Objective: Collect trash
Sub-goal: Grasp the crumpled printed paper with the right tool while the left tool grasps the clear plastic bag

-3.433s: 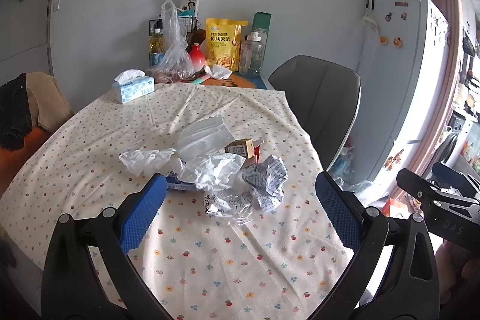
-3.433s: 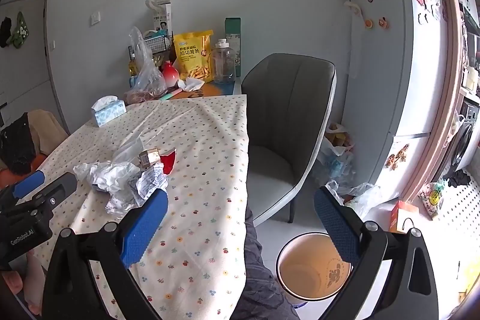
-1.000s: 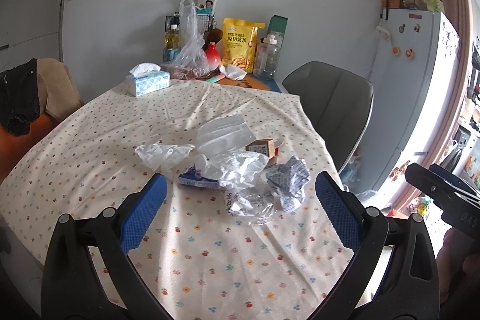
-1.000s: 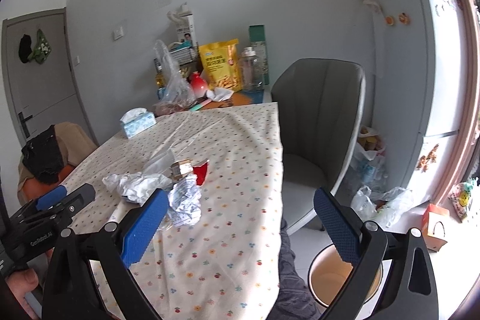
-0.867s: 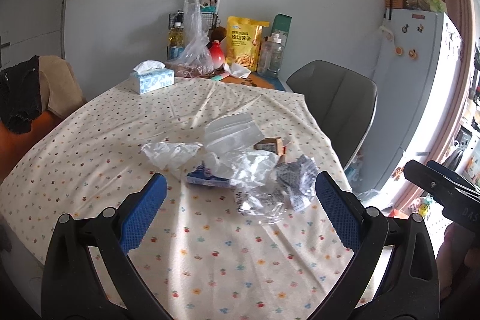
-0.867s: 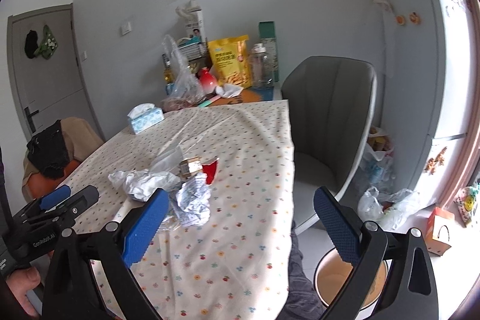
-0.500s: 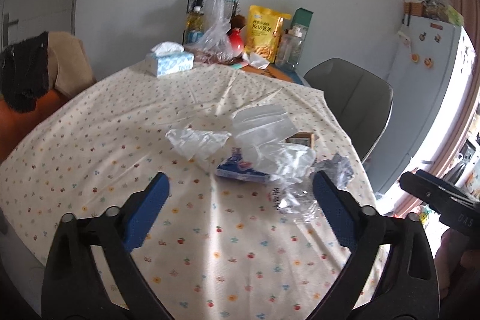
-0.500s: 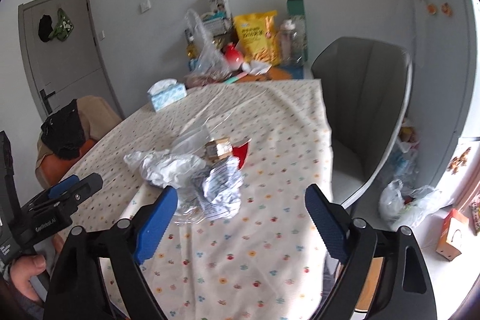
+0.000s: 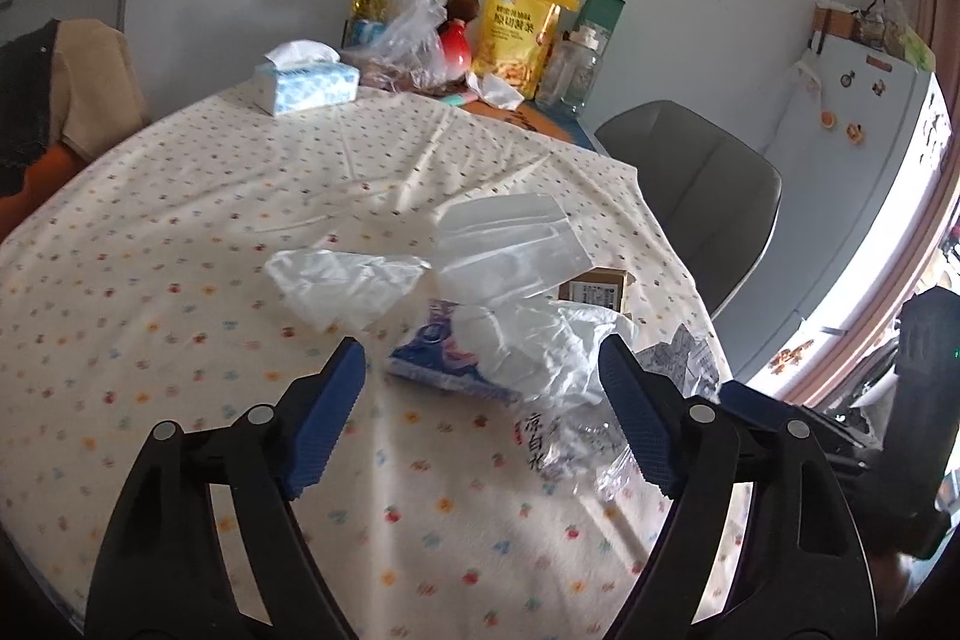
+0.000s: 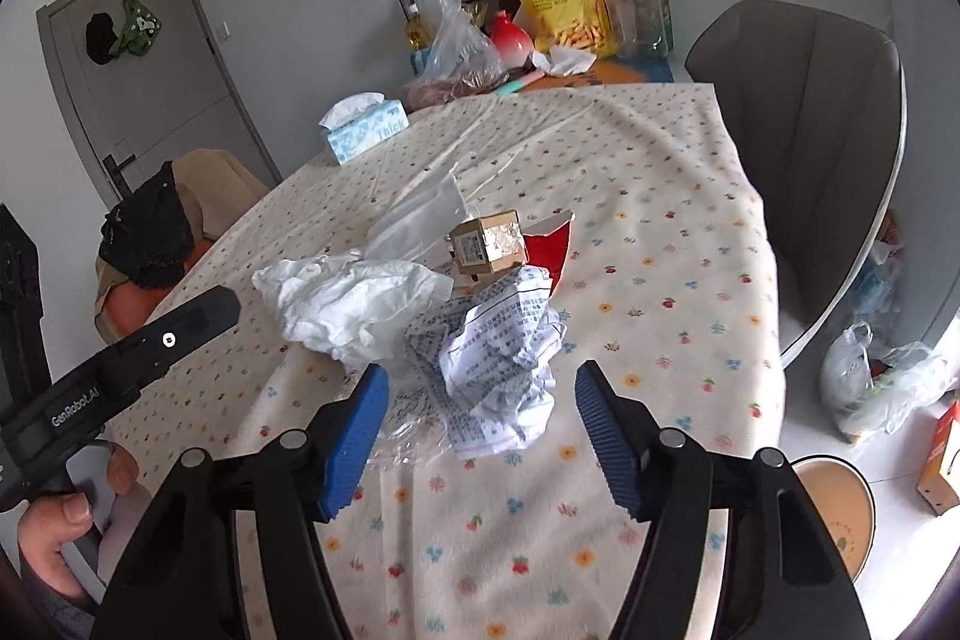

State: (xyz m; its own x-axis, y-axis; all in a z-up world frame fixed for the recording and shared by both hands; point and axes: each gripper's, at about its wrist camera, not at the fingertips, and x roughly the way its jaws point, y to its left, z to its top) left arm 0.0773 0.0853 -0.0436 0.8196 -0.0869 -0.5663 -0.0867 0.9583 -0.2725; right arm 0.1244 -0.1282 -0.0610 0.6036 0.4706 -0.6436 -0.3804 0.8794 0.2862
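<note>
A pile of trash lies on the flowered tablecloth (image 9: 180, 220): clear plastic bags (image 9: 510, 244), a blue wrapper (image 9: 444, 346), a small cardboard box (image 10: 486, 244), a red scrap (image 10: 552, 244), white crumpled plastic (image 10: 348, 298) and a crumpled printed paper (image 10: 504, 346). My left gripper (image 9: 480, 412) is open, its jaws on either side of the blue wrapper's near edge. My right gripper (image 10: 480, 430) is open, just short of the crumpled paper. Neither holds anything.
A tissue box (image 9: 306, 82), a yellow snack bag (image 9: 522, 34), bottles and a plastic bag stand at the table's far end. A grey chair (image 10: 810, 130) stands beside the table. A bin (image 10: 840, 514) sits on the floor at lower right. A fridge (image 9: 858, 118) stands right.
Both grippers have moved forward and down toward the trash pile. Both jaws have narrowed somewhat but stay open. The trash has not moved.
</note>
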